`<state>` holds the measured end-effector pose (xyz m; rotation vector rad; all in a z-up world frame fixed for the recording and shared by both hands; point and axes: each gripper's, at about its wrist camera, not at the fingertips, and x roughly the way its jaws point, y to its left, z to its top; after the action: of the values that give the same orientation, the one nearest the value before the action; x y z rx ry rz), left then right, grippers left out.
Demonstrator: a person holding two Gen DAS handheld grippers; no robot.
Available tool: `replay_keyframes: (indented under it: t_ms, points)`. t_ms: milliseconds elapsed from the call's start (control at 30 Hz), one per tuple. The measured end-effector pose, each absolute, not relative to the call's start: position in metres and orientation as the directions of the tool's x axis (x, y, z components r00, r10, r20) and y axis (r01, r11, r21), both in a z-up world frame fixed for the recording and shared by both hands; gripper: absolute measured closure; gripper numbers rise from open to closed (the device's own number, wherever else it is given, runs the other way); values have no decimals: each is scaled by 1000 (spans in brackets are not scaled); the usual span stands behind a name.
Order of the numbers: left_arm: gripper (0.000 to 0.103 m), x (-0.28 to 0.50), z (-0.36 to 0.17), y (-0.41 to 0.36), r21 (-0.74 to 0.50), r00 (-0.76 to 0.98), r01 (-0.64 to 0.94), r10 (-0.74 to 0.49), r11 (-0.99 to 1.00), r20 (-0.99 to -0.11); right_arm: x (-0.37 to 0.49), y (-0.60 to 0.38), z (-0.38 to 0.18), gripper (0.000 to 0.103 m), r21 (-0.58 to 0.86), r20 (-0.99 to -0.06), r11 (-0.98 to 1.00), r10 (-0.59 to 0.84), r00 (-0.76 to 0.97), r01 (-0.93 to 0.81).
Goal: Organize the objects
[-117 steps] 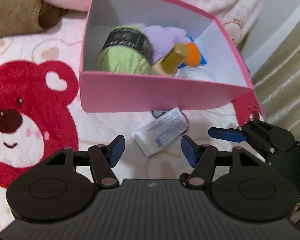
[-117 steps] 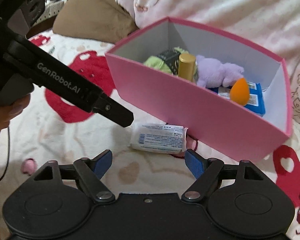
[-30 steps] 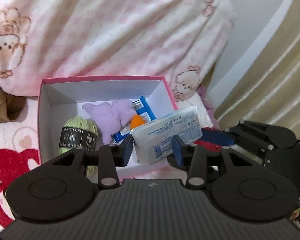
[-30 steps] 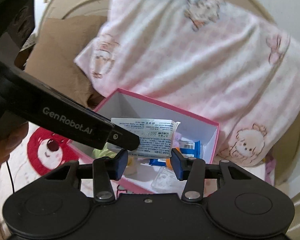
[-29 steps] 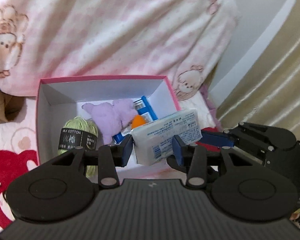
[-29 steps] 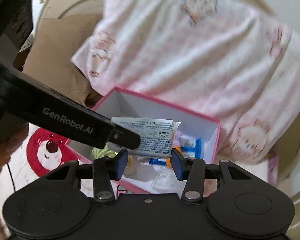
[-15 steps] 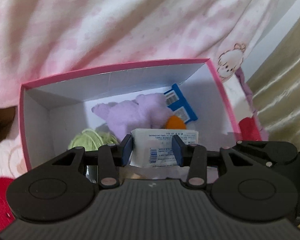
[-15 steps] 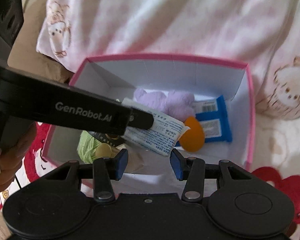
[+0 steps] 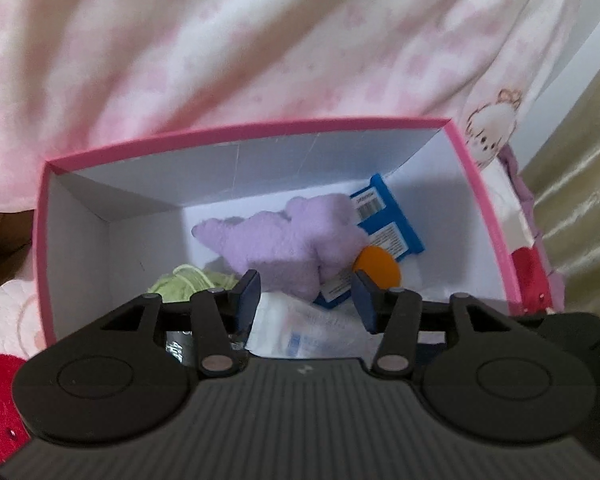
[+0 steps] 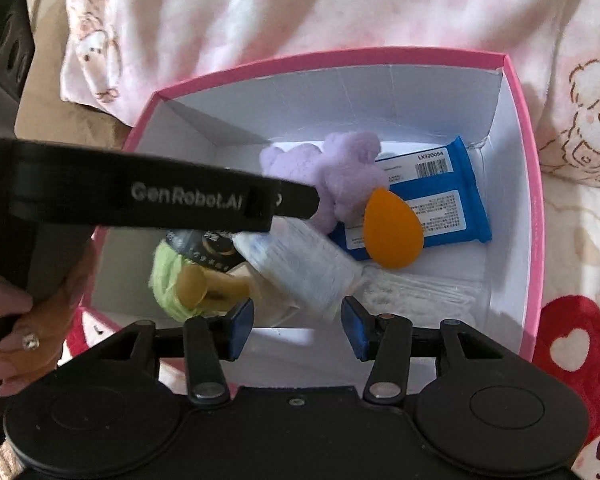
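Your left gripper (image 9: 306, 298) has just been opening, so its fingers (image 9: 247, 294) stand spread and off the white tissue pack (image 10: 300, 266), blurred and dropping into the pink box (image 10: 534, 200); lift straight out without brushing it. The right gripper (image 10: 298, 322) has been opening too, fingers spread with nothing pinched, hovering at the box's 6 o'clock wall. Around the pack crowd green yarn (image 10: 166, 280) and a gold-capped bottle (image 10: 204, 286) at 9 o'clock, an orange sponge (image 10: 392, 232) on blue wipes (image 10: 452, 200) at 2 o'clock, a purple plush (image 10: 340, 172) at 12.

In the box (image 10: 516, 184), the sponge (image 10: 392, 232) lies on the packet (image 10: 452, 200), right of the plush (image 10: 348, 176).
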<state>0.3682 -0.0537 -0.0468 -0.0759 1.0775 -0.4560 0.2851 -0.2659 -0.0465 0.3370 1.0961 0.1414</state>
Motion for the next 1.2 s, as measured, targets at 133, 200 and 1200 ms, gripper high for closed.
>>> replay_keyframes:
  t_ms: [133, 200, 1200]
  points:
    - [52, 358, -30, -49, -261, 437, 317, -385, 912, -813, 274, -269, -35, 44, 317, -824, 948, 258, 505, 33]
    - [52, 353, -23, -48, -252, 452, 315, -378, 915, -808, 270, -269, -31, 44, 303, -814, 953, 246, 526, 23]
    - [16, 158, 110, 8, -120, 592, 223, -232, 967, -772, 108, -239, 112, 37, 153, -642, 981, 188, 743, -116]
